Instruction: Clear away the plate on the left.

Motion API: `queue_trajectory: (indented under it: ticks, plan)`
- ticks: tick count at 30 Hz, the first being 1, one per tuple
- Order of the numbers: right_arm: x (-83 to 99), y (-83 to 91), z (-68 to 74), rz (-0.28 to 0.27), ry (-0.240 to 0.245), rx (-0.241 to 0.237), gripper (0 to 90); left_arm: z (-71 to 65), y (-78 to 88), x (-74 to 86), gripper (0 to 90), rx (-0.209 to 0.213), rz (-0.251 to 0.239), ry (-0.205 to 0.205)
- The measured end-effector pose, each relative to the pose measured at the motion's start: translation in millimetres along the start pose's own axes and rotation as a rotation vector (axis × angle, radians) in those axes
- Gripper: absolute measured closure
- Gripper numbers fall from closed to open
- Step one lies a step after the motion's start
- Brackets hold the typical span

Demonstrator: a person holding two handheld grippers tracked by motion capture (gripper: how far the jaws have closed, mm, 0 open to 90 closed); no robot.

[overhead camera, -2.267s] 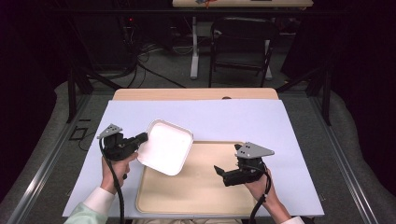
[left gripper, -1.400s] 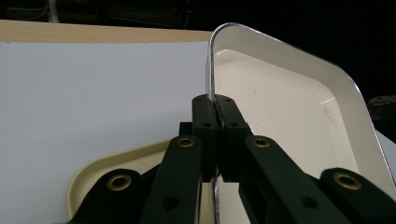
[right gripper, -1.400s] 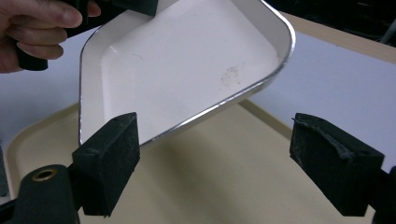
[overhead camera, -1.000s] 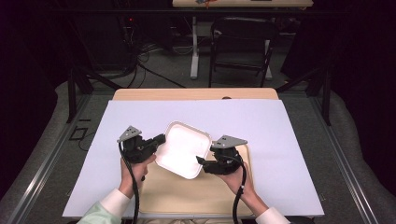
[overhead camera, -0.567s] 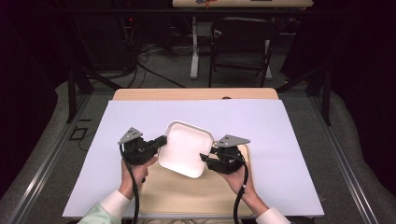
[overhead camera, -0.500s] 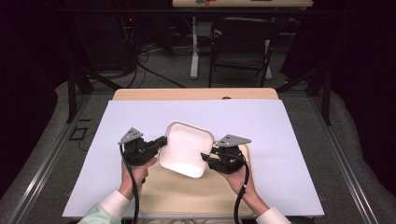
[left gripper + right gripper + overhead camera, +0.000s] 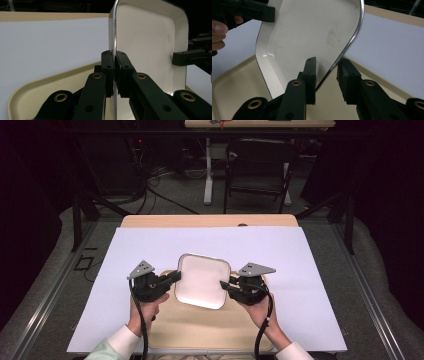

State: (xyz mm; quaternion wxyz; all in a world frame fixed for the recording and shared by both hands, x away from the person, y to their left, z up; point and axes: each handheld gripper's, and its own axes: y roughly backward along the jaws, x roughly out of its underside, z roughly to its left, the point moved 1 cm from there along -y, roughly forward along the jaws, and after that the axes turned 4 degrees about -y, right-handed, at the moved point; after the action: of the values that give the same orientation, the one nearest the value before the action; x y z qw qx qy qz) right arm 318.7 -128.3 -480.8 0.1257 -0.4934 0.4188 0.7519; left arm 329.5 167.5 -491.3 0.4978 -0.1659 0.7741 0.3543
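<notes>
High view: a desk [image 7: 150, 222] is seen covered by a white sheet [image 7: 300, 265], and on the sheet's near middle a beige tray [image 7: 200, 330] is laid flat. Above the far part of the beige tray a smaller white tray [image 7: 201, 281] is held, clear of it. The white tray is a rounded square with a raised rim edged in bright metal, its inner face glossy white and marked by faint grey specks.

To the left of the white tray the left gripper [image 7: 172, 276] is held by the person's left hand [image 7: 142, 307], its jaws pressed shut on that tray's left rim; in the left gripper view the rim is seen pinched edge-on between the two pads. To the right of the white tray the right gripper [image 7: 225, 285] is held by the right hand [image 7: 260, 307]. In the right gripper view its jaws are parted, set astride the rim without clamping it.
</notes>
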Motion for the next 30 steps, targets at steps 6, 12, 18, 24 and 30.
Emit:
queue_trajectory:
  ticks: [6,12,18,24,30]
  plan:
    - [-0.9,4.3,-1.6,0.006,0.000,-0.007,71.9,-3.7,1.0,3.6,85.5,0.019,0.022,-0.007]
    - [-0.1,7.8,-2.2,0.021,0.001,-0.016,73.3,-6.2,2.5,6.2,85.0,0.039,0.036,0.001]
    - [0.6,8.9,-5.5,0.034,-0.024,-0.043,74.4,-7.2,2.5,9.3,84.7,0.053,0.055,0.017]
    - [2.5,10.4,-8.8,0.051,-0.051,-0.055,76.2,-11.6,4.3,11.7,84.0,0.062,0.066,0.017]
    - [4.9,10.1,-11.0,0.073,-0.070,-0.067,77.1,-13.6,5.2,15.2,83.7,0.067,0.095,0.023]
